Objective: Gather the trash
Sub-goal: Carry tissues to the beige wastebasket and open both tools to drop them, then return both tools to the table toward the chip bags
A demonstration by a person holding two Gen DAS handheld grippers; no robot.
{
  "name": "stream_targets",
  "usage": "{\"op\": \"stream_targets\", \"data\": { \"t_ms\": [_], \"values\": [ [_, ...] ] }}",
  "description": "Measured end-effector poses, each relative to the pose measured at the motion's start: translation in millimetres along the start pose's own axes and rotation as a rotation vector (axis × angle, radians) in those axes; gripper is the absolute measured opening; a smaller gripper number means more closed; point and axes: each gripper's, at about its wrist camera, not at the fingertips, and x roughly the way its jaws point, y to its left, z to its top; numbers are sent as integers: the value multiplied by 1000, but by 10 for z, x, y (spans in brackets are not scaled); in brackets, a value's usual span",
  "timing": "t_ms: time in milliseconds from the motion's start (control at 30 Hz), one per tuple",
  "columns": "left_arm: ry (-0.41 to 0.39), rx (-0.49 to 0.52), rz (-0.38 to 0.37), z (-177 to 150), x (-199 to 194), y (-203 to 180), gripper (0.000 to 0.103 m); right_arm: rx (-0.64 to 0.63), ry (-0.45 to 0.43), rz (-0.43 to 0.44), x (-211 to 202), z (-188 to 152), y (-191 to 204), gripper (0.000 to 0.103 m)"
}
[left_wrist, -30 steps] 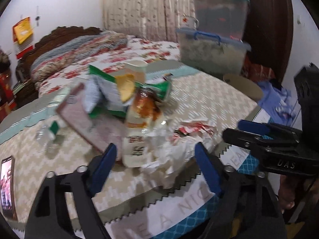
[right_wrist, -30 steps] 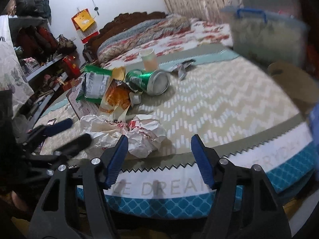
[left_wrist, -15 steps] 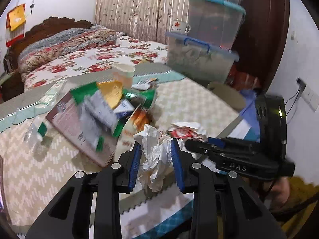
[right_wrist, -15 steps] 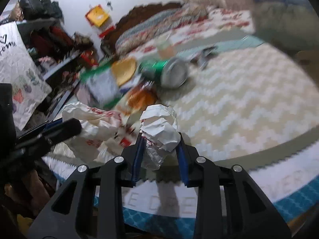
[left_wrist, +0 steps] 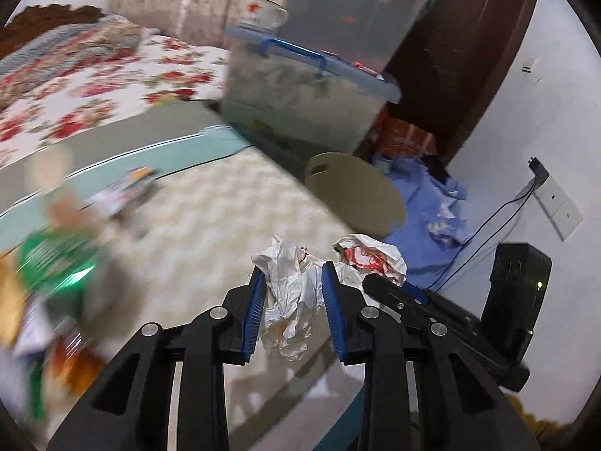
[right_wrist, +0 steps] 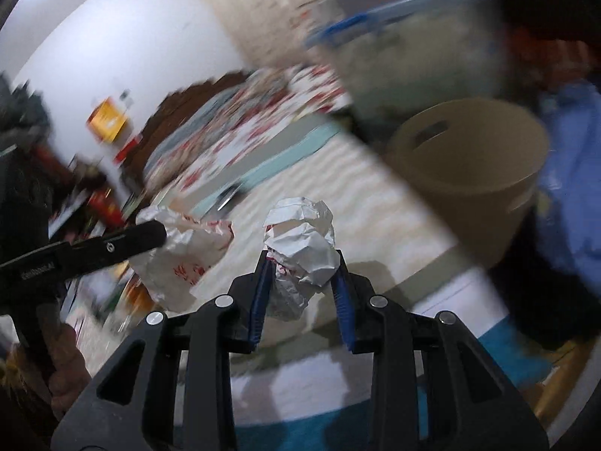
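My left gripper (left_wrist: 292, 274) is shut on a crumpled white plastic bag (left_wrist: 296, 293) and holds it above the mattress edge. My right gripper (right_wrist: 302, 259) is shut on a crumpled white paper ball (right_wrist: 302, 240) with red print. The paper ball (left_wrist: 370, 255) and the right gripper (left_wrist: 390, 289) show just right of the left one. The left gripper (right_wrist: 150, 235) and its bag (right_wrist: 184, 251) show at the left of the right wrist view. A tan bin (right_wrist: 473, 165) stands on the floor beyond the mattress corner, to the right; it also shows in the left wrist view (left_wrist: 357, 195).
More trash lies blurred at the left on the mattress (left_wrist: 210, 218): a green can (left_wrist: 56, 259) and wrappers. Stacked clear storage boxes (left_wrist: 311, 86) stand behind the bin. Blue cloth (left_wrist: 432, 218) lies on the floor by the wall. A bed (left_wrist: 94, 86) is behind.
Both grippers, shut on their trash, have lifted it off the mattress and swung right toward the tan bin. One second ago both were open above the pile.
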Motion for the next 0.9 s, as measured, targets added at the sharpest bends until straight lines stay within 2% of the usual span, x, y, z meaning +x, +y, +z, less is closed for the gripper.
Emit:
{"op": "stream_targets", "data": {
  "t_ms": [167, 333, 433, 467, 500, 533, 567, 733, 900],
  "values": [
    [69, -5, -98, 434, 828, -322, 29, 98, -66, -89, -39, 397, -629, 34],
    [117, -3, -108, 728, 1495, -529, 29, 125, -58, -155, 116, 667, -1035, 35],
    [113, -3, -97, 866, 1721, -584, 31, 134, -41, -183, 210, 764, -1245, 38],
    [108, -3, -89, 906, 1784, -598, 36, 136, -35, -187, 236, 777, -1298, 39],
    [96, -8, -68, 950, 1860, -610, 49, 137, -25, -192, 278, 792, -1329, 46],
    [96, -16, -57, 975, 1904, -607, 59, 140, -22, -198, 309, 798, -1334, 58],
    [94, -27, -48, 987, 1936, -596, 70, 148, -31, -208, 300, 795, -1357, 62],
    [101, -37, -36, 967, 1844, -547, 72, 147, -101, -230, 109, 738, -1292, 65],
    [-8, -35, 3, 859, 1195, -440, 71, 140, -115, -157, -40, 611, -1024, 64]
  ]
}}
